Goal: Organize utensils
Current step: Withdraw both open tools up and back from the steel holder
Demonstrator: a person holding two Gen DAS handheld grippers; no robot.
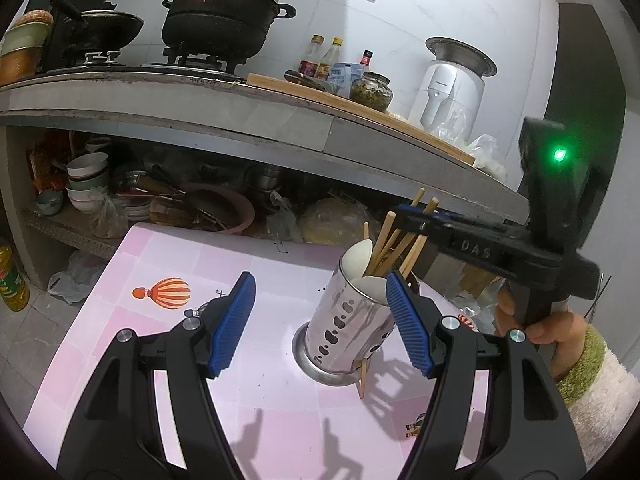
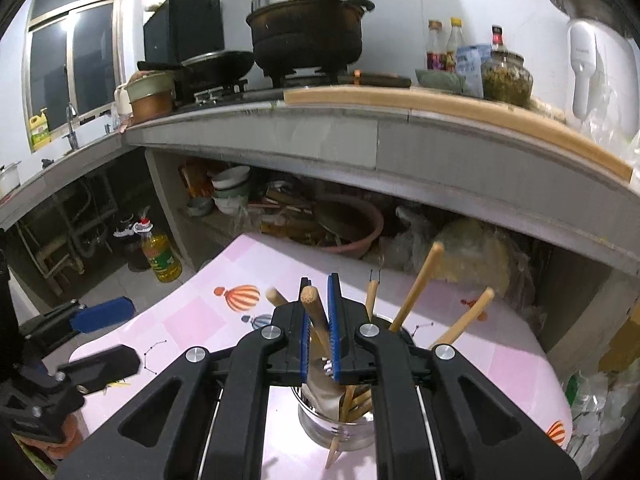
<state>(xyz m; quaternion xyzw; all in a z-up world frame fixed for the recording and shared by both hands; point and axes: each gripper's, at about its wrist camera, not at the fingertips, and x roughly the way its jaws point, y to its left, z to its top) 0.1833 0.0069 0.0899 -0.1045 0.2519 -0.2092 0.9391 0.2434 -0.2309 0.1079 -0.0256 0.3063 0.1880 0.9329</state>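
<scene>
- Nearest the left wrist camera, the left gripper (image 1: 320,322) has its ribbed blue pads spread wide with nothing between them; its right-hand pad (image 1: 408,324) sits just beside, perhaps against, the utensil holder (image 1: 352,328).
- Nearest the right wrist camera, the right gripper (image 2: 318,320) has its blue pads drawn close together, pinching a wooden chopstick (image 2: 314,312) directly above the holder's mouth; the stick's lower end reaches down among the other utensils.
- A hand (image 1: 560,332) in a fuzzy green-and-cream sleeve holds the right gripper's handle.
- The table (image 1: 168,248) is covered in a smooth pink checked cloth printed with striped hot-air balloons.
- Behind it runs a grey concrete counter (image 2: 320,132) with a gas hob, a blackened lidded pot (image 1: 224,12), a wok, a wooden cutting board, sauce bottles and a glass jar (contents look like pickled greens).
- The open shelf below is crowded with stacked bowls, pans and a pink basin; a bottle of yellow oil (image 2: 162,258) stands on the tiled floor.
- The holder is a shiny steel cylinder with bean-shaped cut-outs and a flared base, standing upright on the table.
- It holds several chopsticks fanned outward and a white spoon (image 1: 358,262).
- One loose chopstick (image 1: 363,376) leans against the holder's base.
</scene>
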